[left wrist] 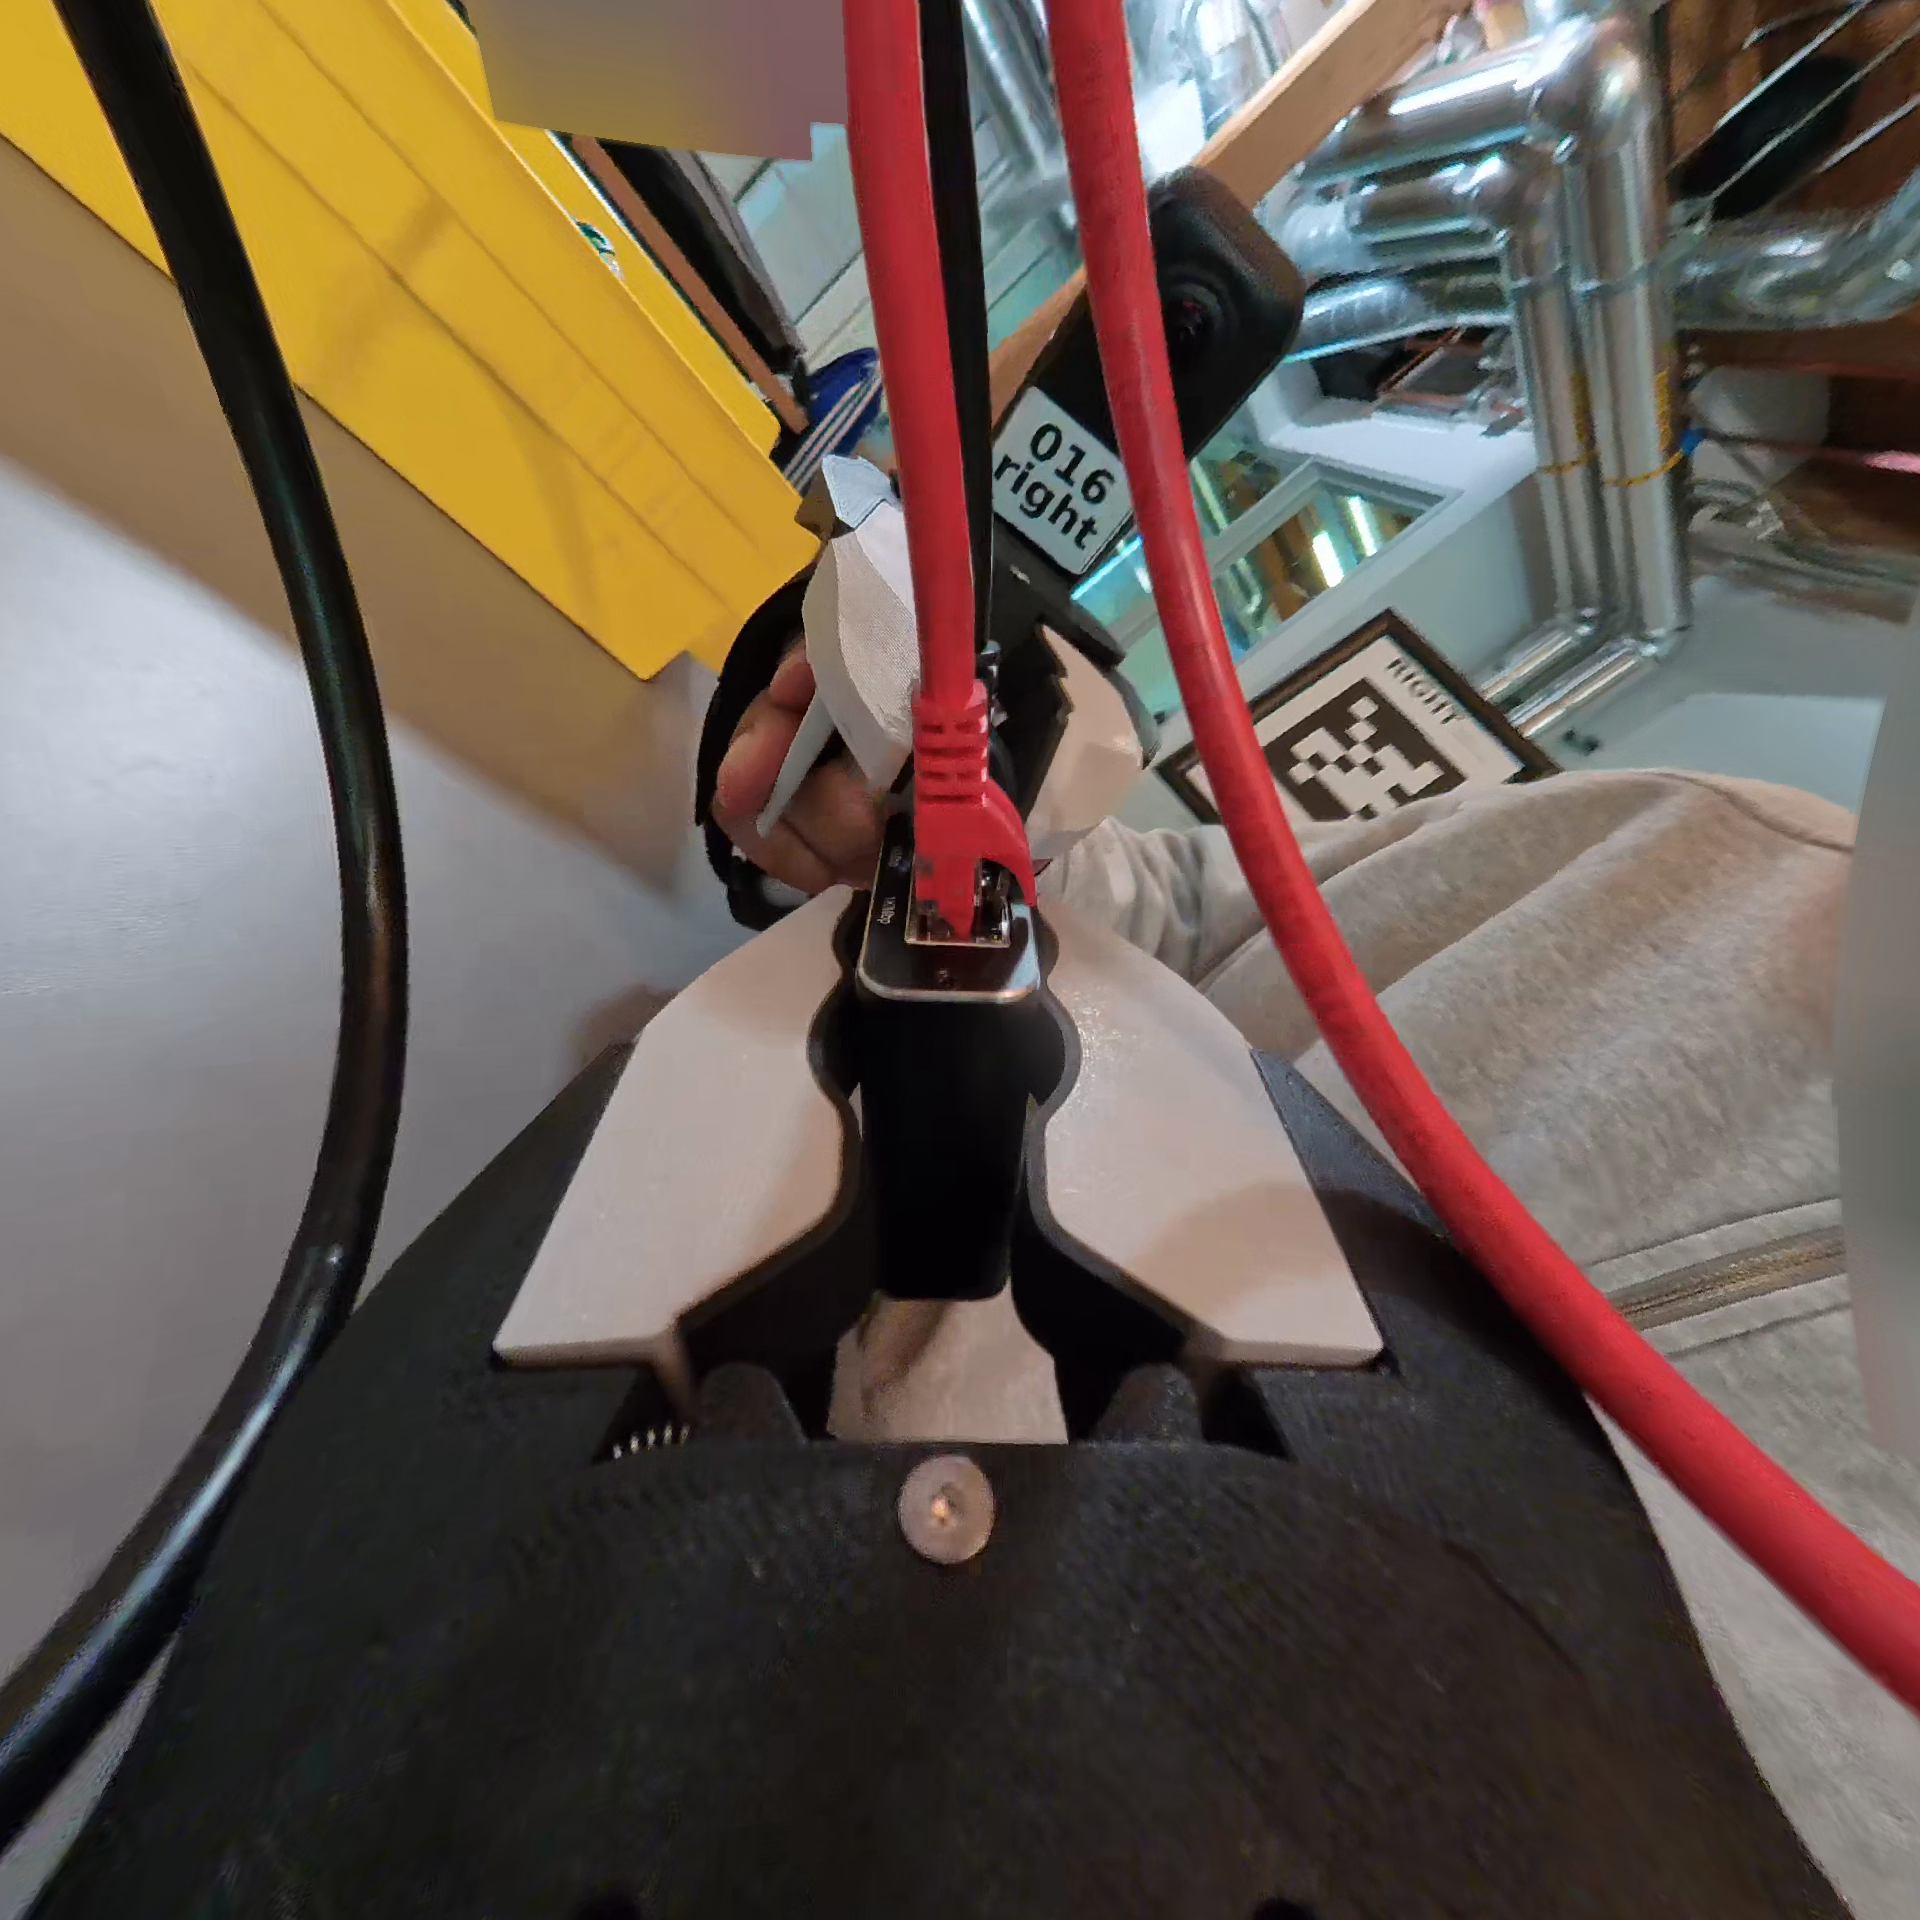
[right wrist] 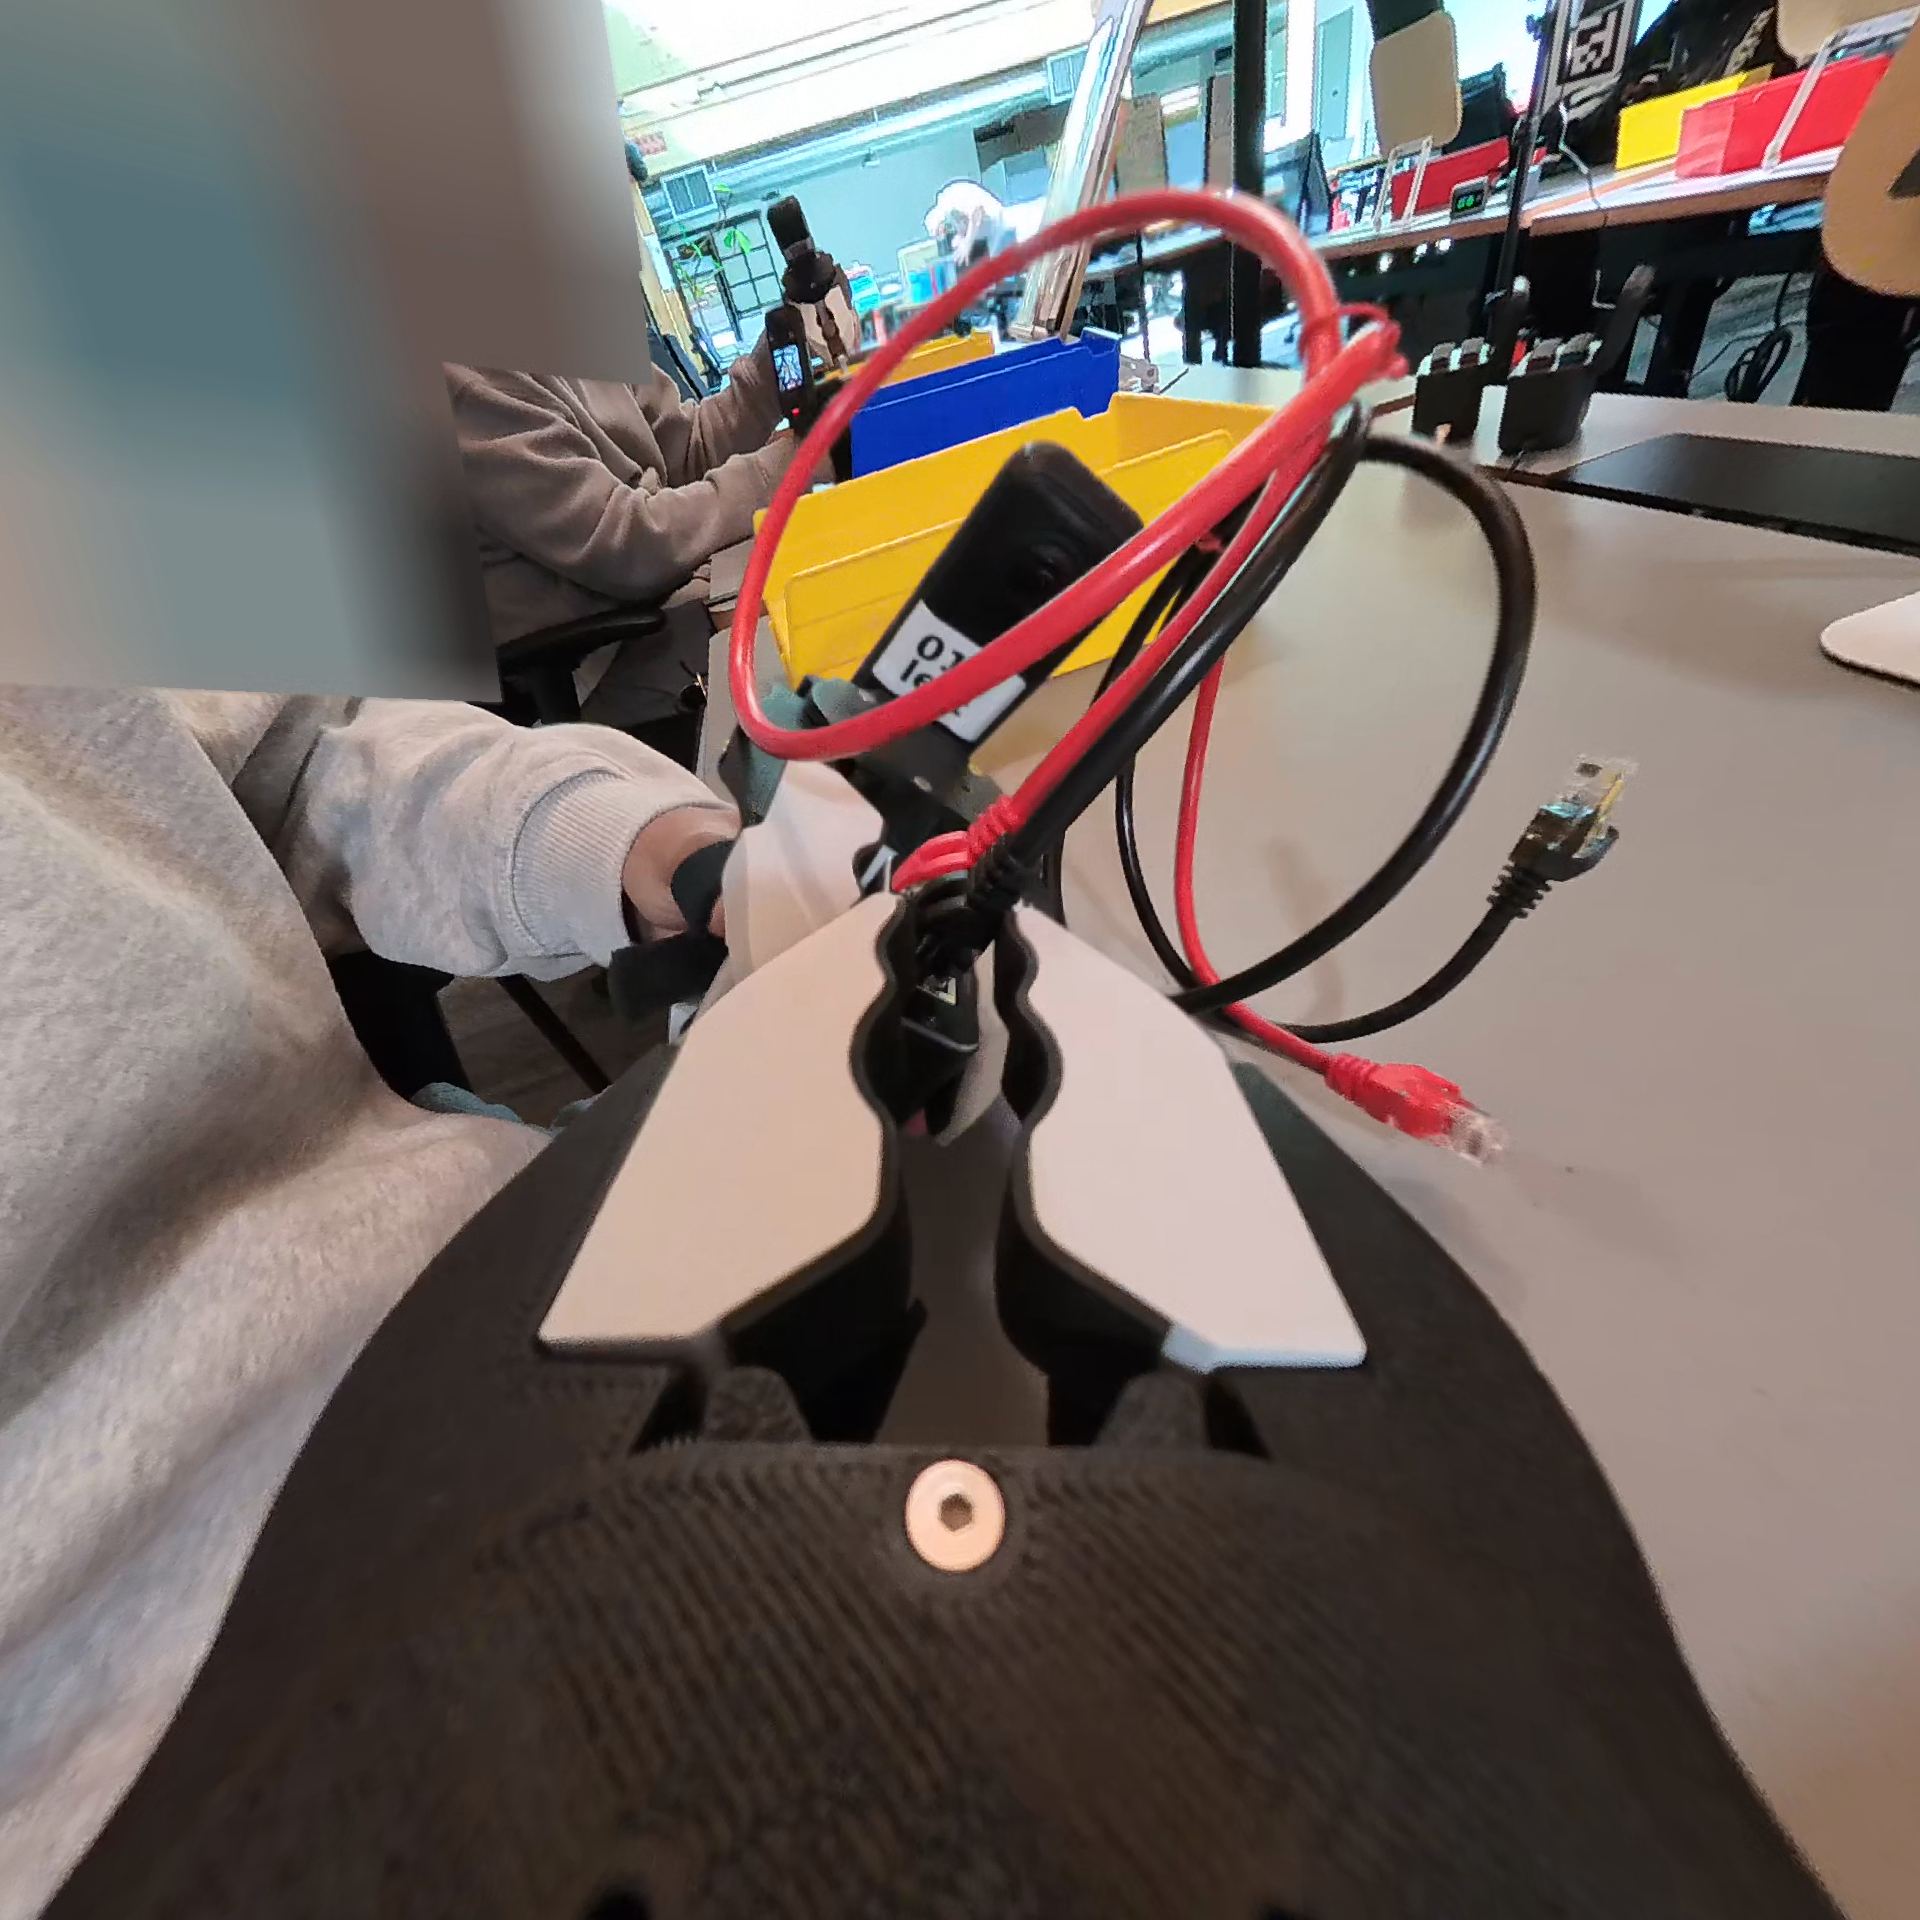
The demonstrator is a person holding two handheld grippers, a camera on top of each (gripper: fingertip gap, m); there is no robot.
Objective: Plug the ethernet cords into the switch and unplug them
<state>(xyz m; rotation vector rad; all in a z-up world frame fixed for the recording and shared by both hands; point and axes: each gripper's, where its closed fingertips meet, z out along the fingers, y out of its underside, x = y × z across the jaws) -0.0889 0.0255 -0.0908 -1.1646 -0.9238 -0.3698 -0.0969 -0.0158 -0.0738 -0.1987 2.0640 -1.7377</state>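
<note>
My left gripper [left wrist: 945, 935] is shut on a small black switch [left wrist: 935, 1122] and holds it in the air, ports facing away. A red ethernet plug [left wrist: 951, 790] sits in a port, and its cord [left wrist: 894, 312] runs on upward. A black cord [left wrist: 961, 312] runs just behind it. My right gripper [right wrist: 961, 925] meets the switch from the far side, its fingers closed around the black cord's plug boot [right wrist: 982, 894] beside the red plug [right wrist: 935, 862]. Both cords loop in the air. Their free ends, a black plug [right wrist: 1569, 821] and a red plug [right wrist: 1413, 1101], hang above the grey table [right wrist: 1662, 1351].
A yellow bin [right wrist: 935, 540] and a blue bin [right wrist: 977, 405] stand behind the cords. A black flat pad [right wrist: 1766, 488] lies at the far right. Another person in a grey top [right wrist: 582, 499] sits at the back left. A sleeve [right wrist: 364, 831] is close on the left.
</note>
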